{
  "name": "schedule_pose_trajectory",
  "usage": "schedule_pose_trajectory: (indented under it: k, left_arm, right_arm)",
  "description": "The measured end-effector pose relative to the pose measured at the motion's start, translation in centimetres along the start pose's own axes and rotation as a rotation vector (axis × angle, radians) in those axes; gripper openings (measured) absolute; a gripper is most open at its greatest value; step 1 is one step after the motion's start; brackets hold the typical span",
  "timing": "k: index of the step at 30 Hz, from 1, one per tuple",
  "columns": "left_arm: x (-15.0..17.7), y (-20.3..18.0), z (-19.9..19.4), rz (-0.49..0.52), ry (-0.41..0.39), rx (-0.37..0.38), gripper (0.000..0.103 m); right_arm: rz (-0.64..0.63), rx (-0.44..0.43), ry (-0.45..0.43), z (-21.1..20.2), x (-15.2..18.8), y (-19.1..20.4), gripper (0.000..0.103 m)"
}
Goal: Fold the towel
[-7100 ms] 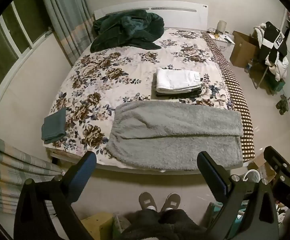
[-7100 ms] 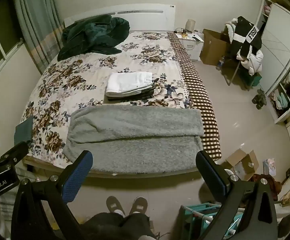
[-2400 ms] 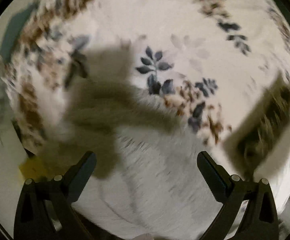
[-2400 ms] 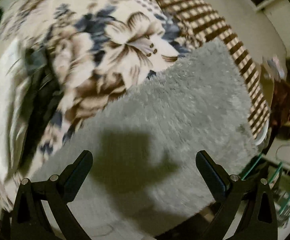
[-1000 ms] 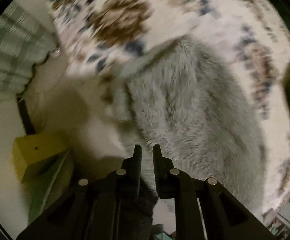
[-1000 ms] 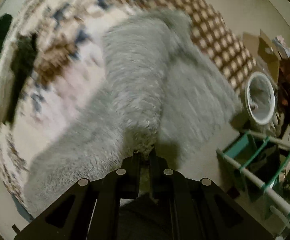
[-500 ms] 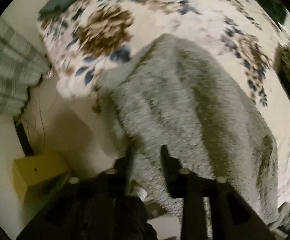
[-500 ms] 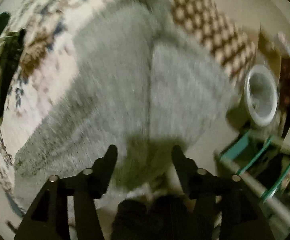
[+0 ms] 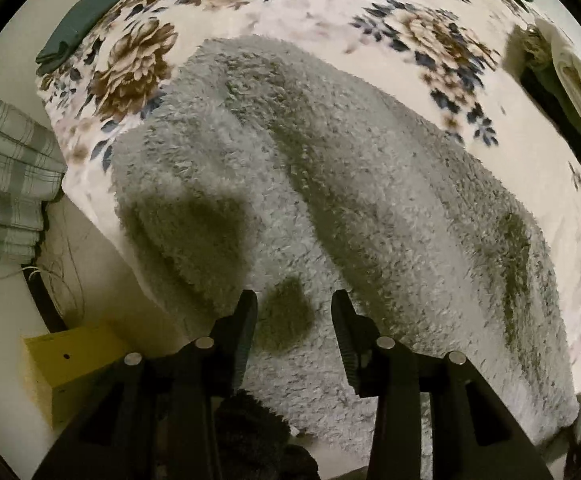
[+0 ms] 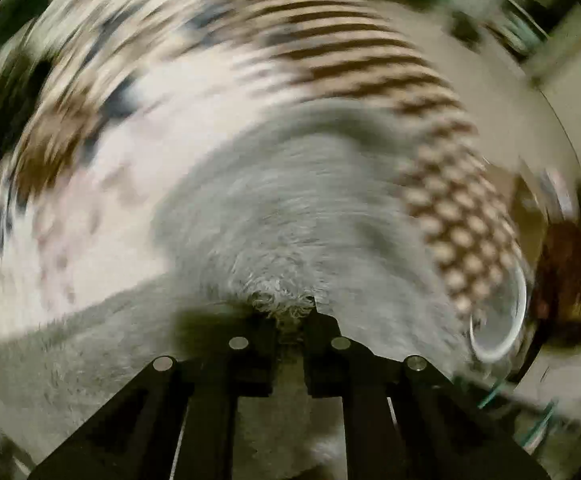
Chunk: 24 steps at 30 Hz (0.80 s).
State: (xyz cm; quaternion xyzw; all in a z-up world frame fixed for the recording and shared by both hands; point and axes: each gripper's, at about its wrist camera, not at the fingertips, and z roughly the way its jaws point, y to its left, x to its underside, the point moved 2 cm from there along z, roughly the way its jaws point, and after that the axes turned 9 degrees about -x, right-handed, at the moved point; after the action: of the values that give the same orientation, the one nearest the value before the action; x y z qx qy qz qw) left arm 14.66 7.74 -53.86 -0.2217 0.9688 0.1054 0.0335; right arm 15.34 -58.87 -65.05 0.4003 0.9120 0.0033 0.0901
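The fluffy grey towel point(image 9: 350, 200) lies folded along the near edge of the floral bedspread point(image 9: 330, 12), with part of it hanging over the bed's front. My left gripper point(image 9: 294, 312) hovers just above the towel's near left part, open, its fingers apart with nothing between them. The right wrist view is motion-blurred. There the right gripper point(image 10: 290, 316) is shut on a tuft of the grey towel point(image 10: 290, 220) at its near right end.
A folded dark green cloth point(image 9: 86, 16) lies at the bed's far left corner. A stack topped by white folded cloth point(image 9: 578, 76) sits at the right. A yellow box point(image 9: 70, 356) and a plaid curtain point(image 9: 6, 184) are on the left. A round white bin point(image 10: 498, 320) stands by the checked bed edge point(image 10: 450, 220).
My left gripper has let go of the towel and opened wider above it. My right gripper, partly open half a second ago, has shut on the towel's right end and is moving fast.
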Motion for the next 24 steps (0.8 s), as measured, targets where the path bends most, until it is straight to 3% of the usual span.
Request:
schedule_pose_trajectory:
  k: [3, 5, 6, 7, 8, 9, 13, 17, 20, 22, 23, 24]
  left_arm:
    - [-0.1, 1.1, 0.5, -0.016, 0.012, 0.0, 0.036]
    - [-0.2, 1.9, 0.9, -0.024, 0.03, 0.014, 0.041]
    - [-0.3, 2.4, 1.1, -0.032, 0.042, 0.028, 0.05]
    - [-0.3, 3.0, 1.2, -0.042, 0.049, 0.046, 0.055]
    - [-0.4, 3.6, 1.2, -0.049, 0.051, 0.061, 0.064]
    - [-0.5, 4.2, 1.2, -0.055, 0.051, 0.073, 0.066]
    - [-1.3, 7.0, 1.6, -0.075, 0.057, 0.113, 0.066]
    - [-3.1, 10.1, 3.2, -0.099, 0.062, 0.102, 0.066]
    - [-4.7, 11.5, 5.0, -0.116, 0.078, 0.101, 0.066]
    - [-5.5, 12.0, 6.4, -0.116, 0.083, 0.093, 0.066]
    - [-5.8, 12.0, 7.1, -0.113, 0.084, 0.096, 0.06]
    - [-6.1, 11.9, 7.8, -0.109, 0.086, 0.111, 0.033]
  right_arm:
    - [0.184, 0.019, -0.004, -0.7, 0.4, -6.8, 0.013]
    - [0.276, -0.035, 0.062, 0.6, 1.2, -9.9, 0.036]
    - [0.315, -0.041, 0.108, 1.2, 1.6, -10.8, 0.058]
    - [0.33, -0.049, 0.115, 1.1, 2.0, -11.0, 0.065]
    - [0.332, -0.065, 0.098, 0.5, 2.4, -10.8, 0.065]
    - [0.324, -0.069, 0.087, -0.2, 2.9, -10.4, 0.066]
    - [0.351, -0.189, 0.115, -2.0, 7.7, -5.6, 0.066]
    - [0.371, -0.4, 0.294, -0.4, 14.9, 2.7, 0.066]
    - [0.384, -0.482, 0.405, 1.6, 19.6, 8.6, 0.066]
    - [0.402, -0.514, 0.427, 2.6, 21.5, 11.1, 0.066]
    - [0.406, -0.529, 0.424, 3.0, 22.2, 12.4, 0.066]
    - [0.399, -0.529, 0.416, 3.3, 23.0, 13.4, 0.066]
